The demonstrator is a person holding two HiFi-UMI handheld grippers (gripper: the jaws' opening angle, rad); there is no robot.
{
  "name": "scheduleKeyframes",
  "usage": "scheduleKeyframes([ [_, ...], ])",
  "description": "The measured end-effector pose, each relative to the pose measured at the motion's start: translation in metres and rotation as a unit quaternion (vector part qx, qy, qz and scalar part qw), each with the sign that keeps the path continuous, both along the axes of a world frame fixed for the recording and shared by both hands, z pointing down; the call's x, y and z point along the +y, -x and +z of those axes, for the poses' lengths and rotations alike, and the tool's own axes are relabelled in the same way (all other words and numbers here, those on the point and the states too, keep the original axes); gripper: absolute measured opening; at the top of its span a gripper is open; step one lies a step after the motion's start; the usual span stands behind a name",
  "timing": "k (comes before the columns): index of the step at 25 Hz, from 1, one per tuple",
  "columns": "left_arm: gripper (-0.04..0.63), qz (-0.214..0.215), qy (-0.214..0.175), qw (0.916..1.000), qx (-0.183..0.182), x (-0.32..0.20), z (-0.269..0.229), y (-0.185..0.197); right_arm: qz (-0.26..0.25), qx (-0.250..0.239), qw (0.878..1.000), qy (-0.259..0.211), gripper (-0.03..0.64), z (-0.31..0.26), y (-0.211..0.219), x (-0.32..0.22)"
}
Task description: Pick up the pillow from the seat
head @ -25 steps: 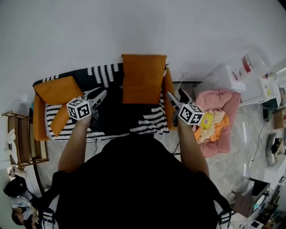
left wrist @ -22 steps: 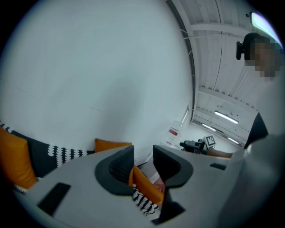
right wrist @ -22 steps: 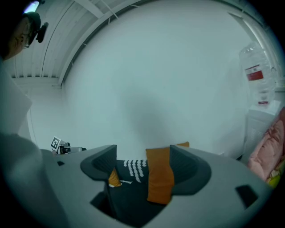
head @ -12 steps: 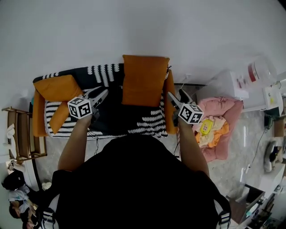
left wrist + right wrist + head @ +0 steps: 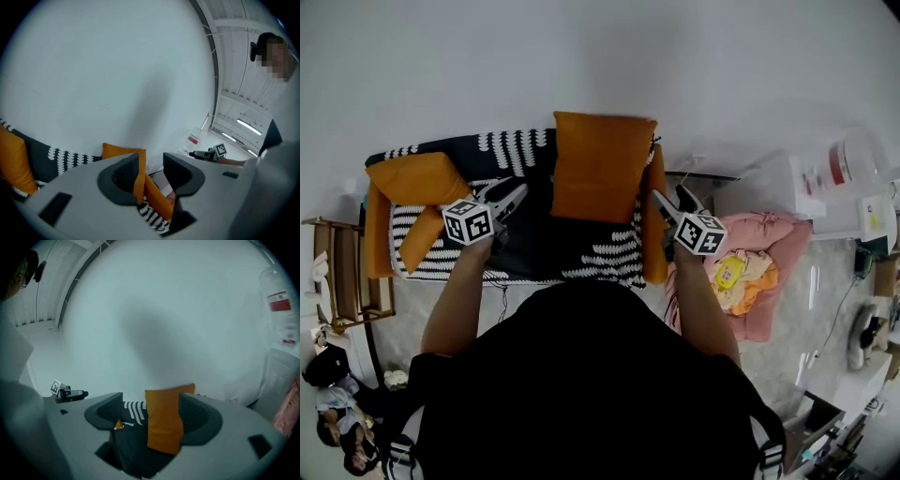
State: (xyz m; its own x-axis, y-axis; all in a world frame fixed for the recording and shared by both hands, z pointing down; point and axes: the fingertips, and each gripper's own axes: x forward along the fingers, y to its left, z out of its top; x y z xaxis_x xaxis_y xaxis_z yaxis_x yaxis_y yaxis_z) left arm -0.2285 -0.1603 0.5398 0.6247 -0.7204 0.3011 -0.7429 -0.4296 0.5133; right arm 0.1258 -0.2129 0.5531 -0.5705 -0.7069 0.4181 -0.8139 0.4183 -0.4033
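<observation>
Orange rectangular fabric pillow (image 5: 600,167) stands upright at the back of the seat of a sofa draped in a black-and-white patterned throw (image 5: 534,246). A second orange pillow (image 5: 417,180) lies at the sofa's left end. The left hand-held gripper (image 5: 508,195) hovers over the seat, left of the upright pillow and clear of it. Its jaws have just been opening and stand a little apart with nothing between the pads. The right hand-held gripper (image 5: 672,199) hangs by the sofa's orange right arm (image 5: 653,225), jaws spread wide and empty. In its own view the pillow sits beyond the gap, toward the right jaw, untouched. So the pillow lies ahead of both grippers and between them, near but not in reach of either pad. Risks, as I judge them: the left opening looks too narrow for a plump pillow edge and may only shove it; a push on the upper half could topple it flat; a low approach could pinch the throw along with the pillow; the right gripper could knock the sofa arm on its way in.
</observation>
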Motion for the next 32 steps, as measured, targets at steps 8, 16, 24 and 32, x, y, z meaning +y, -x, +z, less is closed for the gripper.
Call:
scheduleKeyframes([
  [8, 0.176, -0.007, 0.02, 0.9998, -0.004, -0.023, 0.019, -0.014, -0.013, 0.006, 1.0, 0.022, 0.377, 0.021, -0.009, -0.032],
  [16, 0.183, -0.025, 0.036, 0.9991, 0.0, -0.048, 0.036, -0.015, -0.02, 0.007, 0.999, 0.043, 0.377, 0.042, -0.012, -0.062],
  [24, 0.187, -0.026, 0.048, 0.9985, -0.004, -0.073, 0.051, -0.028, -0.03, 0.007, 0.998, 0.063, 0.377, 0.063, -0.015, -0.088],
  [32, 0.192, -0.035, 0.064, 0.9973, -0.006, -0.097, 0.07, -0.034, -0.039, 0.003, 0.996, 0.083, 0.377, 0.084, -0.015, -0.112],
])
